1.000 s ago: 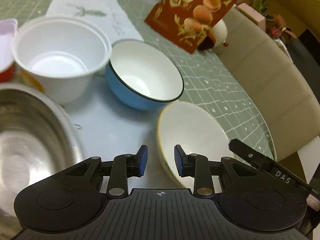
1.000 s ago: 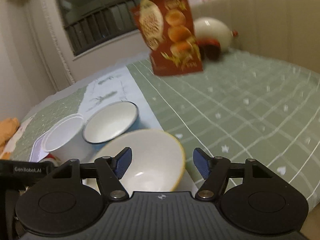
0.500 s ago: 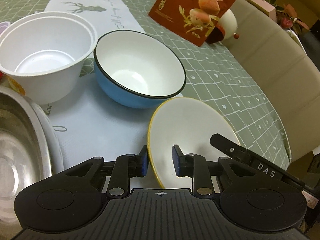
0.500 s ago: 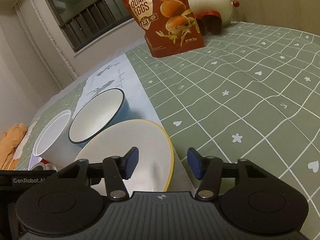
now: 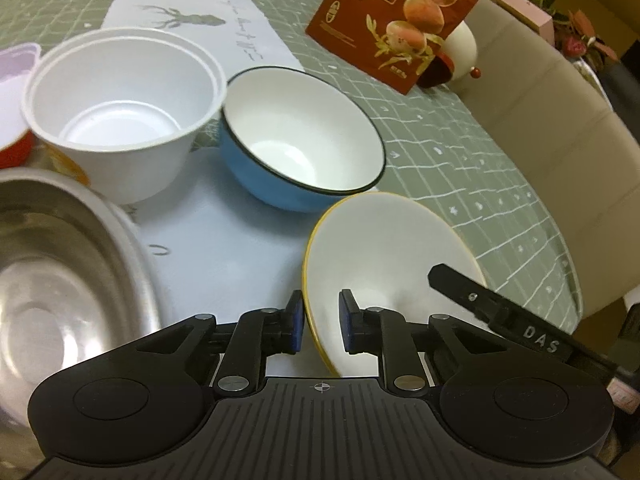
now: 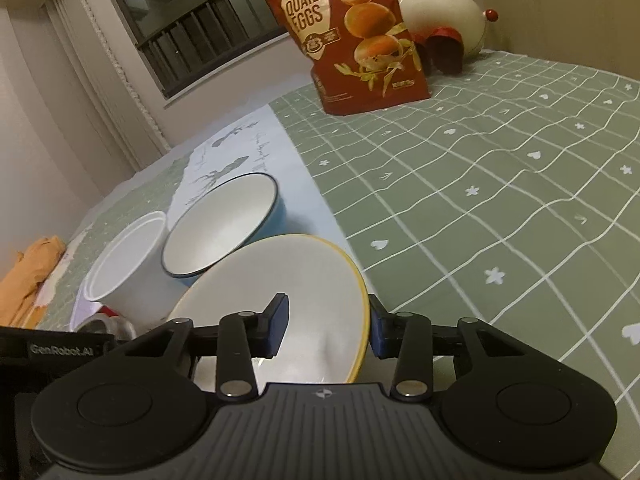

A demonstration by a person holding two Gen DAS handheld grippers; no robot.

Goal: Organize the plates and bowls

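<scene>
**Both grippers at the plate rim**

The left gripper [image 5: 319,326] straddles the near rim of the yellow-edged plate [image 5: 384,256], its fingers slightly apart and not clamped. The right gripper [image 6: 328,330] brackets the opposite rim, wider open. The plate is tilted, just beside the blue bowl [image 5: 298,148] on the surface [image 5: 224,248].

four bowls [image 5: 304,152], one pouch [image 5: 400,20]
</scene>
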